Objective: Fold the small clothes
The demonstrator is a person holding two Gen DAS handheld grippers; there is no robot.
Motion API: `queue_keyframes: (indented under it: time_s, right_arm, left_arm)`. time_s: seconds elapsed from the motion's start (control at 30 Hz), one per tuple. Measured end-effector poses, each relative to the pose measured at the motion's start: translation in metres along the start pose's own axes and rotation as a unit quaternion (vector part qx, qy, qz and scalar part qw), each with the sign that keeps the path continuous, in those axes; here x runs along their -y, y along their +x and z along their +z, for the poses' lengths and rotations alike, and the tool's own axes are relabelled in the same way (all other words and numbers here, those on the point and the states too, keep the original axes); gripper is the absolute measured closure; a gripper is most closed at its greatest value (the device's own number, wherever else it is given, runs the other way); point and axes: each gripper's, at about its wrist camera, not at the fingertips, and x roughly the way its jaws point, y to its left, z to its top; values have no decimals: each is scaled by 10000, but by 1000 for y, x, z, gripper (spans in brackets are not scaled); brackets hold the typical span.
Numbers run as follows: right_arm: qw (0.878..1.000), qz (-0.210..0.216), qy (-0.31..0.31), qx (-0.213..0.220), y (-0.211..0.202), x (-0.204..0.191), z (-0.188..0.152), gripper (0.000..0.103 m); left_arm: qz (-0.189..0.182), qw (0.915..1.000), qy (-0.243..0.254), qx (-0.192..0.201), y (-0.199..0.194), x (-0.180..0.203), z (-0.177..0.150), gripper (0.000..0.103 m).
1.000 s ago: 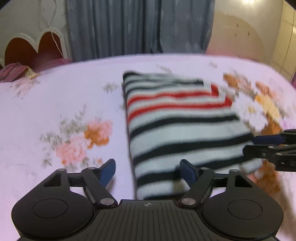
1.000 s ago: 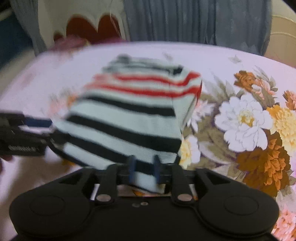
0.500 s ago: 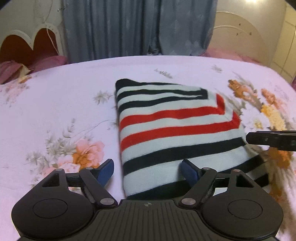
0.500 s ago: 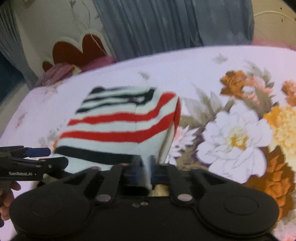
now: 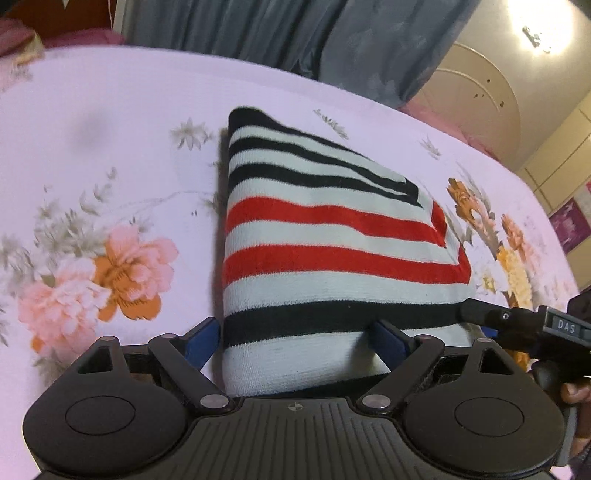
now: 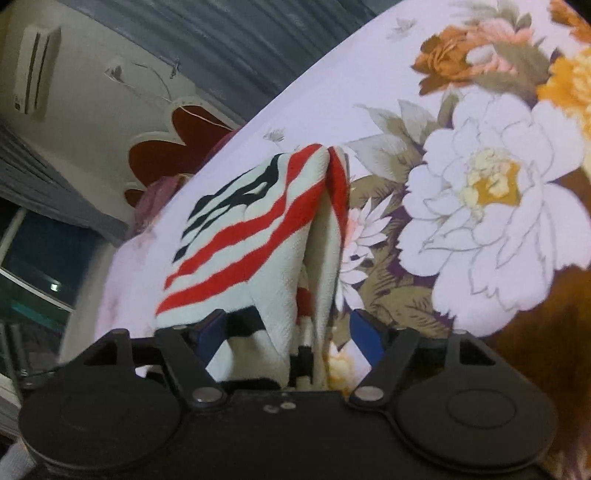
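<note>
The left claw [image 5: 295,341] stands wide, its jaws having just been opening further, and the near edge of the folded striped sweater [image 5: 325,251] lies between its blue pads [image 5: 201,343] without either pad pressing on it; the left pad sits just beside the sweater's left edge, the right pad rests against the top of the near fold. The right claw [image 6: 291,332] has also just been opening and stands fairly wide, with the sweater's loose right-hand corner [image 6: 291,258] bunched upright between its pads, apart from both, so it is no longer gripped. In the left wrist view the right claw's black finger [image 5: 509,319] reaches in at the sweater's near right corner, with fingertips of a hand [image 5: 574,391] behind it. The sweater, white with black and red stripes, lies folded flat on the bed [image 5: 110,122], whose pale pink sheet carries printed flowers: a pink and orange bloom to the sweater's left, large white and orange ones to its right. Beyond the sweater hang grey-blue curtains [image 5: 258,33], a red scalloped headboard [image 6: 162,155] stands at the far left, and an air conditioner [image 6: 35,70] sits high on the wall.
</note>
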Motion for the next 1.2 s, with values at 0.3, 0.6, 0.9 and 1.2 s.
queue_keyframes:
  time_s: [0.3, 0.6, 0.9, 1.2]
  right_arm:
    - [9926, -287, -1141, -295, 30, -34, 10, 37]
    - [9781, -1083, -1776, 4, 31, -57, -7, 53]
    - [9692, -1536, -1927, 29, 32, -74, -11, 57]
    - [9470, -2231, -2301, 197, 33, -114, -24, 71]
  left_arm:
    - [-143, 9998, -123, -18, 11, -3, -2, 15]
    - [218, 9982, 552, 94, 11, 28, 0, 29]
    - [389, 9940, 992, 259, 4, 37, -1, 36]
    - [118, 9908, 1272, 446, -11, 31, -6, 47]
